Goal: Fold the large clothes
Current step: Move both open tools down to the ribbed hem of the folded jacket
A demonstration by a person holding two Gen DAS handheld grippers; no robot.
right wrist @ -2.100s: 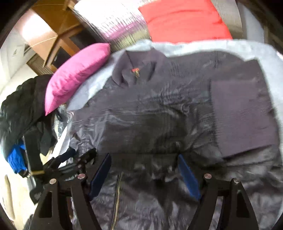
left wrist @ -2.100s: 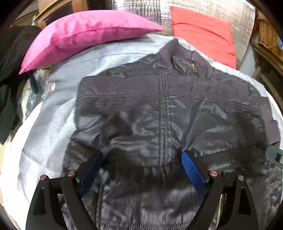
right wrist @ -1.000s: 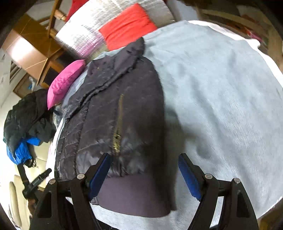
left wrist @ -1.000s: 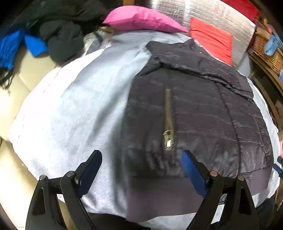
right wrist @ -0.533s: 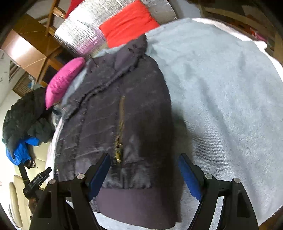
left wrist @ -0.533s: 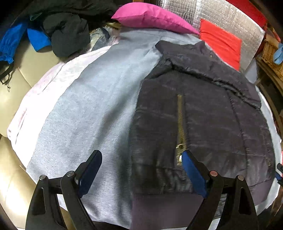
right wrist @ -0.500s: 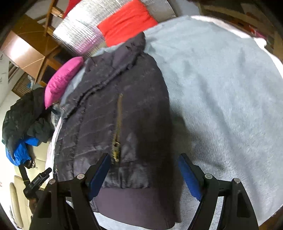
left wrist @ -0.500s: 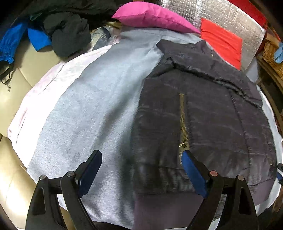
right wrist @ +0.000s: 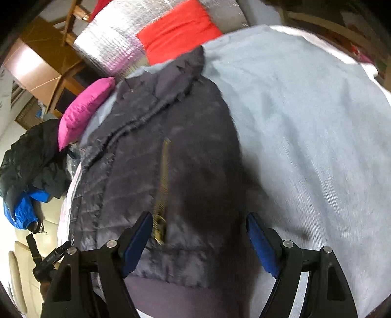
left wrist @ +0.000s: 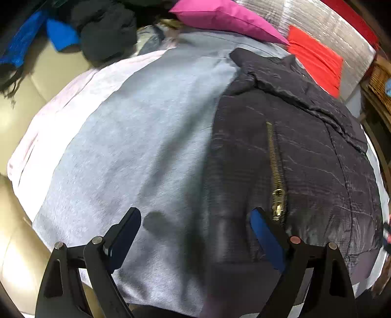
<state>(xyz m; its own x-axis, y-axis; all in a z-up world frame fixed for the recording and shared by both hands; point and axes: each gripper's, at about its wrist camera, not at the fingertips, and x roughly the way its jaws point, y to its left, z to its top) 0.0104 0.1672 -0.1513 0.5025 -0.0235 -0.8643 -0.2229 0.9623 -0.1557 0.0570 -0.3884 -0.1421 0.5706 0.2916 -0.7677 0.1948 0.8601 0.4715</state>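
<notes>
Both claws wide open, empty: left gripper (left wrist: 195,230), right gripper (right wrist: 196,234). Pinch jacket (left wrist: 305,159) hem corners either side of zipper (left wrist: 276,171).

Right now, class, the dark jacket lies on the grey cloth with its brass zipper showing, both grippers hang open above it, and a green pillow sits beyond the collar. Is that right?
Not quite: the pillow is pink, not green, as the left wrist view shows. The rest holds: the dark jacket lies on the grey cloth, brass zipper showing, with the left gripper and right gripper open above it.
</notes>
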